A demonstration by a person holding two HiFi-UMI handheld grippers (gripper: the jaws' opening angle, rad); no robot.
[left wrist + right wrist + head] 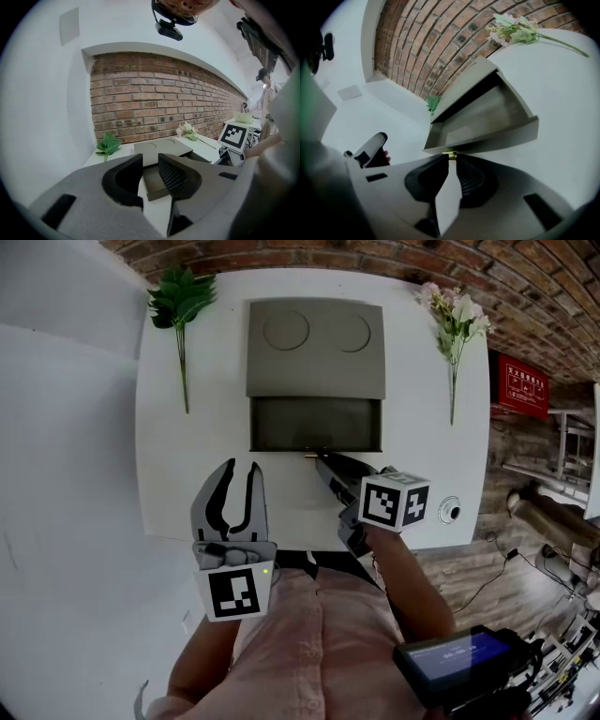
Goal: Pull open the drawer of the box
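A grey box (315, 343) with two round marks on its lid sits at the back of the white table (178, 484). Its drawer (315, 423) stands pulled out toward me, and its inside looks bare. My right gripper (322, 458) is shut on the small brass knob (449, 153) at the middle of the drawer (487, 117) front. My left gripper (237, 470) hovers over the table's front left, open with nothing between its fingers. In the left gripper view the drawer (153, 182) shows beyond the open gripper (151, 171).
A green leaf sprig (180, 306) lies left of the box and a pale flower stem (455, 324) lies right of it. A small round object (450, 511) sits at the table's front right corner. A brick wall runs behind the table.
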